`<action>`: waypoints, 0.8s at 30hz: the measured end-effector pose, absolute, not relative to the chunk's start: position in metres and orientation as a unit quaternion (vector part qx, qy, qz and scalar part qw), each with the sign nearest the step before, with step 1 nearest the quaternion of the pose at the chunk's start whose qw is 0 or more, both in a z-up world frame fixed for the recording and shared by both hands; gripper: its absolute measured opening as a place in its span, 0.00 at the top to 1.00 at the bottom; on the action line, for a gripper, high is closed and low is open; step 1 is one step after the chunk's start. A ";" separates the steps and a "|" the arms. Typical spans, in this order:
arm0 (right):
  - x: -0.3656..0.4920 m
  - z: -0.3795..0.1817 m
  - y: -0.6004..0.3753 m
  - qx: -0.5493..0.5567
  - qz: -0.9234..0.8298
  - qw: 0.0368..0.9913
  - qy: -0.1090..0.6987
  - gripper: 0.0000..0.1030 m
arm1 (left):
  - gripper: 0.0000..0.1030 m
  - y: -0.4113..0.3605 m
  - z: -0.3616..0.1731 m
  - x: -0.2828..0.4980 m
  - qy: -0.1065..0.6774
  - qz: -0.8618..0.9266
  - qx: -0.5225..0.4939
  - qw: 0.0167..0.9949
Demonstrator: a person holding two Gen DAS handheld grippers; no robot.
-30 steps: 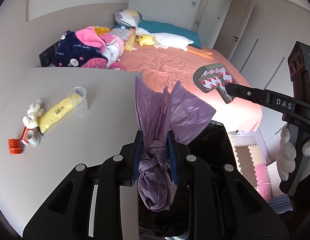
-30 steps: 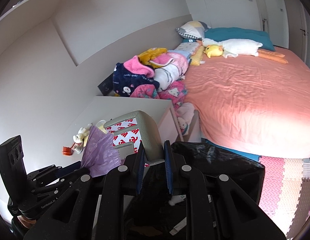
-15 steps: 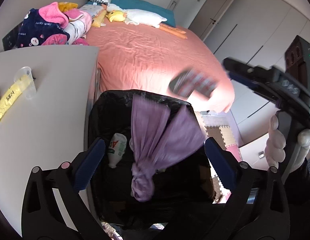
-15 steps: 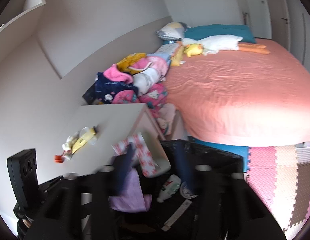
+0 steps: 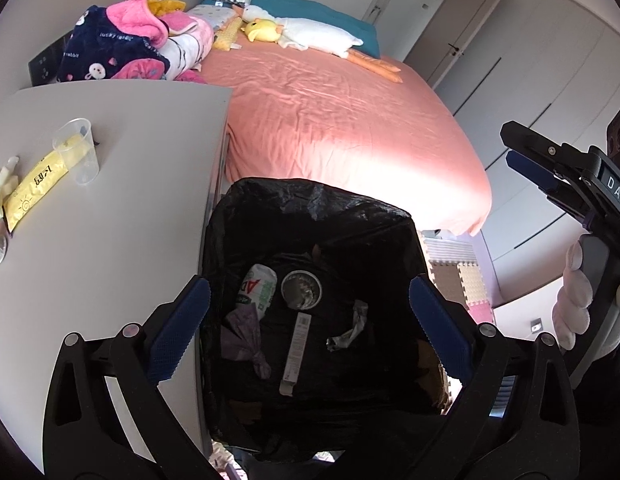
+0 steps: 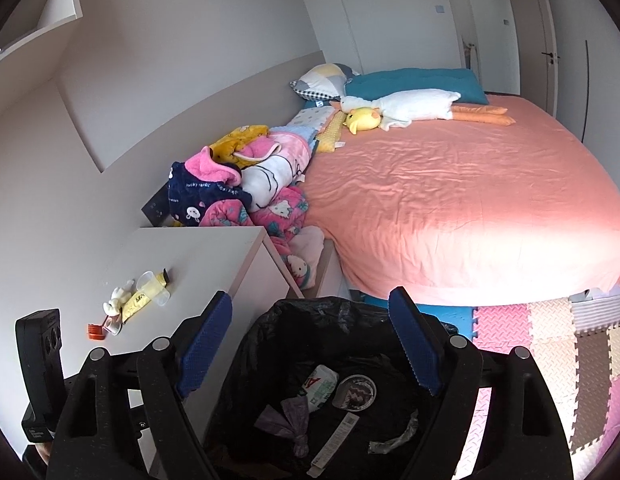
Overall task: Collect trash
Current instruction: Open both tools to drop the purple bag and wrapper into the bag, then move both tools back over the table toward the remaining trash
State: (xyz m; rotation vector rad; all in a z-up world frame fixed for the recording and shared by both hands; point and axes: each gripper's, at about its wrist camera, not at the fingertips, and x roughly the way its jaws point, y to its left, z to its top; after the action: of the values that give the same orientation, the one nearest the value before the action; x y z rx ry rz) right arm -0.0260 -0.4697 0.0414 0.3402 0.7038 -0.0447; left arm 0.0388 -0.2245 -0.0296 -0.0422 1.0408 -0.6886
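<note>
A bin lined with a black bag [image 5: 310, 208] [image 6: 310, 312] stands beside the white nightstand. Inside lie the knotted purple bag [image 5: 242, 336] [image 6: 290, 420], a white bottle [image 5: 256, 288], a round cup lid [image 5: 302, 290] and paper scraps. My left gripper [image 5: 306, 328] is open and empty above the bin. My right gripper [image 6: 310, 348] is open and empty above the bin too; it also shows at the right edge of the left wrist view. On the nightstand [image 5: 110, 240] remain a clear cup [image 5: 76, 152], a yellow wrapper [image 5: 34, 184], a white crumpled piece [image 5: 0, 184] and an orange cap [image 6: 96, 331].
A bed with a salmon sheet [image 5: 342, 120] lies behind the bin, with piled blankets [image 5: 126, 44] and plush toys [image 6: 390, 110] at its head. Foam floor mats [image 6: 550, 340] lie to the right. Wardrobe doors [image 5: 530, 60] stand beyond.
Both grippers have opened. The purple bag dropped from the left one into the bin, and the red-and-white patterned piece left the right one and is out of sight.
</note>
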 end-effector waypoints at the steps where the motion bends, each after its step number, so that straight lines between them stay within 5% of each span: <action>1: -0.024 0.041 -0.468 0.165 -0.020 0.924 0.344 0.22 | 0.06 -0.224 -0.030 0.040 0.487 -0.320 -0.019 0.812; 24: 0.021 0.031 -0.394 0.131 0.060 0.920 0.365 0.22 | 0.06 -0.152 -0.036 0.047 0.488 -0.237 -0.051 0.839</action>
State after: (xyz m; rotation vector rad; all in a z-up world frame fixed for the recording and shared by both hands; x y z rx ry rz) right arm 0.0214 -0.3936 0.0306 0.2690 0.7509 0.1233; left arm 0.0468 -0.1518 -0.0365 -0.1078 1.0321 -0.5010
